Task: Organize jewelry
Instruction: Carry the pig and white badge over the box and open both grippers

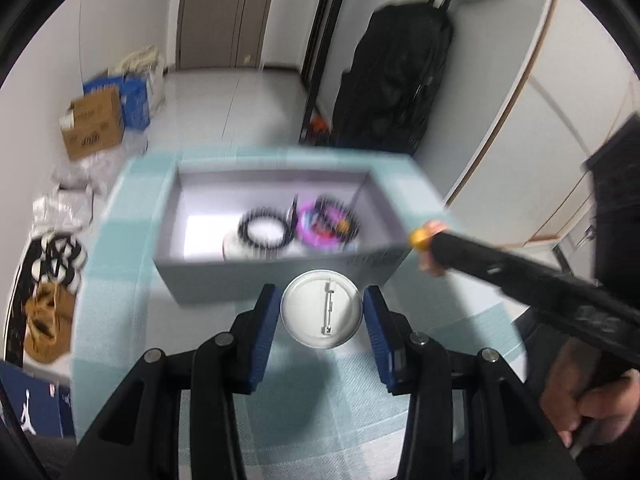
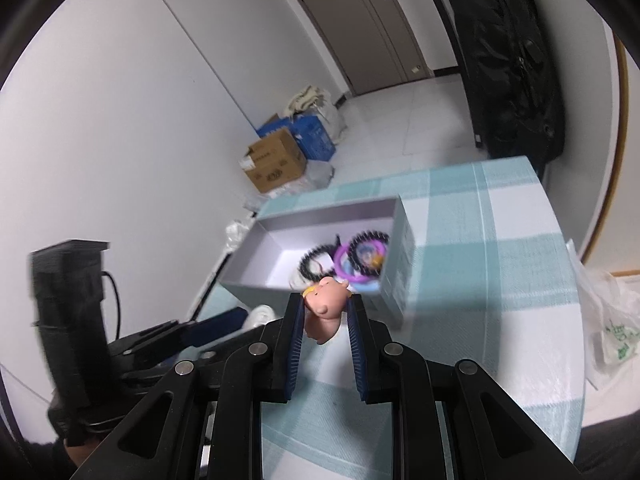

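My left gripper (image 1: 322,306) is shut on a round silver pin badge (image 1: 322,309), its back with the pin facing me, held just in front of the grey open box (image 1: 208,272). The box stands on the teal checked table (image 1: 320,400) and holds black beaded bracelets (image 1: 264,232), a purple ring (image 1: 316,236) and other small pieces. My right gripper (image 2: 324,312) is shut on a small pink pig figure (image 2: 326,306) with a yellow band, held above the box's near corner (image 2: 384,292). The right gripper shows in the left wrist view (image 1: 426,240) at the box's right corner.
Cardboard and blue boxes (image 2: 280,160) stand on the floor by the wall. A black coat (image 1: 396,80) hangs beyond the table. A white plastic bag (image 2: 612,320) lies off the table's right edge. Bags and shoes (image 1: 52,280) lie on the floor left of the table.
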Demonstrator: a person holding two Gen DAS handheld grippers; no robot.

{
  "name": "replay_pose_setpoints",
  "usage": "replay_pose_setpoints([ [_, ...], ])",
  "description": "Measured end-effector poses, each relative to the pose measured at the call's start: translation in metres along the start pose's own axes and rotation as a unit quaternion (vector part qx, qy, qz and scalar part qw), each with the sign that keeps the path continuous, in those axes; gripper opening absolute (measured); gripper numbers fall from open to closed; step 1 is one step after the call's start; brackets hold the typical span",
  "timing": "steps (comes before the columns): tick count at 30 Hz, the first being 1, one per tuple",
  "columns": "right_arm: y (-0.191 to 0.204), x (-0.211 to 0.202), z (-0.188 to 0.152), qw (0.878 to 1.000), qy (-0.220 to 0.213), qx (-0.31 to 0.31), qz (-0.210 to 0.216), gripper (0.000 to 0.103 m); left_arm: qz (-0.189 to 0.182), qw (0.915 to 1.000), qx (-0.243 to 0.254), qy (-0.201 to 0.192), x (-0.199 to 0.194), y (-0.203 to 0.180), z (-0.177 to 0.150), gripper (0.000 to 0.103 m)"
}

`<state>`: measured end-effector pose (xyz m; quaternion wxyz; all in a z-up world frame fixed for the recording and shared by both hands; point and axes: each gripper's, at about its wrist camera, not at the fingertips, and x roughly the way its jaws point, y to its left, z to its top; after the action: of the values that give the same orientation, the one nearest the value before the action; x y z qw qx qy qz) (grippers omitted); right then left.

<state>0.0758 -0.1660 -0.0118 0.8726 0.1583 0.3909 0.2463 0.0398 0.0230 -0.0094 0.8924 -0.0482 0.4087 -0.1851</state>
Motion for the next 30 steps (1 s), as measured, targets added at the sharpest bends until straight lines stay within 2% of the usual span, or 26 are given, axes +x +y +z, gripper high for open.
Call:
replay_pose_setpoints([
  [3, 0.0, 0.001, 0.011, 1.0, -0.009, 0.007, 0.012, 0.021, -0.006, 0.9992, 0.0, -0.041, -0.011, 0.0, 0.017, 0.038],
  [7, 0.0, 0.012, 0.024, 1.0, -0.003, 0.01, 0.018, 0.021, -0.013, 0.9984, -0.01, -0.054, -0.002, 0.007, 0.038, 0.038],
  [13, -0.003, 0.032, 0.037, 1.0, 0.013, 0.012, 0.021, 0.021, -0.032, 0.9982, -0.038, -0.032, 0.029, 0.024, 0.046, 0.038],
  [16, -0.006, 0.046, 0.04, 0.999, 0.026, 0.013, 0.014, 0.023, -0.056, 0.9968, -0.056, -0.015, 0.038, 0.033, 0.047, 0.038],
  [17, -0.007, 0.049, 0.041, 1.0, 0.027, 0.009, 0.01, 0.023, -0.052, 0.9967, -0.061, -0.006, 0.041, 0.035, 0.047, 0.041],
  [18, -0.007, 0.052, 0.041, 1.0, 0.027, 0.003, 0.001, 0.026, -0.043, 0.9968, -0.067, -0.001, 0.043, 0.037, 0.047, 0.045],
  [19, -0.007, 0.053, 0.041, 1.0, 0.027, -0.001, -0.005, 0.029, -0.044, 0.9965, -0.071, -0.002, 0.044, 0.039, 0.046, 0.06],
  [20, -0.008, 0.054, 0.04, 1.0, 0.025, -0.003, -0.008, 0.038, -0.044, 0.9963, -0.073, -0.007, 0.042, 0.039, 0.044, 0.076],
  [21, -0.008, 0.053, 0.039, 1.0, 0.021, -0.004, -0.008, 0.043, -0.042, 0.9963, -0.074, -0.014, 0.039, 0.04, 0.043, 0.08],
  [23, -0.008, 0.05, 0.037, 1.0, 0.015, -0.008, -0.007, 0.044, -0.041, 0.9964, -0.072, -0.019, 0.034, 0.039, 0.042, 0.081],
  [30, 0.008, 0.03, 0.031, 0.998, -0.019, -0.053, -0.029, 0.067, -0.02, 0.9975, -0.059, -0.032, 0.027, 0.035, 0.041, 0.081],
])
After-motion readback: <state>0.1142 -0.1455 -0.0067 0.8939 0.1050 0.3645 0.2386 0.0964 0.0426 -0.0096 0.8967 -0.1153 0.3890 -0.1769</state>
